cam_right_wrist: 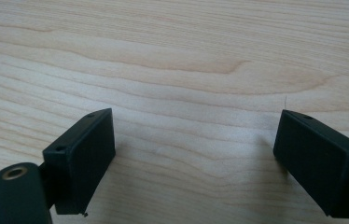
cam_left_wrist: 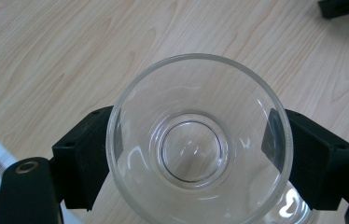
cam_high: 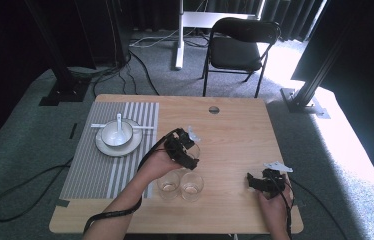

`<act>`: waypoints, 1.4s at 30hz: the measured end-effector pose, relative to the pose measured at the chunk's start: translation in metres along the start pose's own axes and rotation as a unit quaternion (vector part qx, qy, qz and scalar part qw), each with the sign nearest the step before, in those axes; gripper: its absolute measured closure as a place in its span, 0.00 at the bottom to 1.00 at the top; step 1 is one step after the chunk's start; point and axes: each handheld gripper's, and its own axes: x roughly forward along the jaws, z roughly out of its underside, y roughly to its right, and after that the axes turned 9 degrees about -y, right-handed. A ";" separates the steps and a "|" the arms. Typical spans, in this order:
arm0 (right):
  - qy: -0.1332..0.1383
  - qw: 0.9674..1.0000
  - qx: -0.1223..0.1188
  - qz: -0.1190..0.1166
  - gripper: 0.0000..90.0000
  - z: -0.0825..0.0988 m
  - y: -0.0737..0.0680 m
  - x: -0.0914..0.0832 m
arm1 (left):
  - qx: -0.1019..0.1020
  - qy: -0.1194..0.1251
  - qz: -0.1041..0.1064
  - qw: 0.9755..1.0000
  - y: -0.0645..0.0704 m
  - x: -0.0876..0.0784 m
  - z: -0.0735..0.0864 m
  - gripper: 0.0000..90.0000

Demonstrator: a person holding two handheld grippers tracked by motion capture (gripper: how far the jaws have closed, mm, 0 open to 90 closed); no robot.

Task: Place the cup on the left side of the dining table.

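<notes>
L hand-held gripper (cam_left_wrist: 196, 154) clamping clear glass (cam_left_wrist: 199, 140), over wood table (cam_left_wrist: 70, 56)

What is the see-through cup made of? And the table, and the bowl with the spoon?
The cup looks like clear, shiny glass: the table shows through it. The table looks like pale wood with grain lines, possibly a printed surface. The bowl and spoon look like glossy white ceramic, perhaps plastic.

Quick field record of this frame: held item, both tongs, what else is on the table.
held item: clear glass, empty, between the jaws of the left tongs
left tongs: shut on the glass, above the wooden table
right tongs: open, nothing between the jaws
nearby: two glasses standing side by side
left side: striped placemat with plate, bowl, spoon
</notes>
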 end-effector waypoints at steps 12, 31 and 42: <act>0.000 1.000 0.000 0.000 0.13 0.000 0.000 0.000 | -0.034 -0.005 -0.007 0.999 -0.026 -0.009 0.032 0.20; 0.000 1.000 0.001 0.000 0.13 0.000 0.000 0.000 | -0.095 -0.015 -0.041 0.995 -0.067 -0.035 0.096 0.20; -0.001 1.000 0.000 0.000 0.13 0.000 0.000 0.000 | -0.132 -0.023 -0.055 0.989 -0.085 -0.043 0.140 0.20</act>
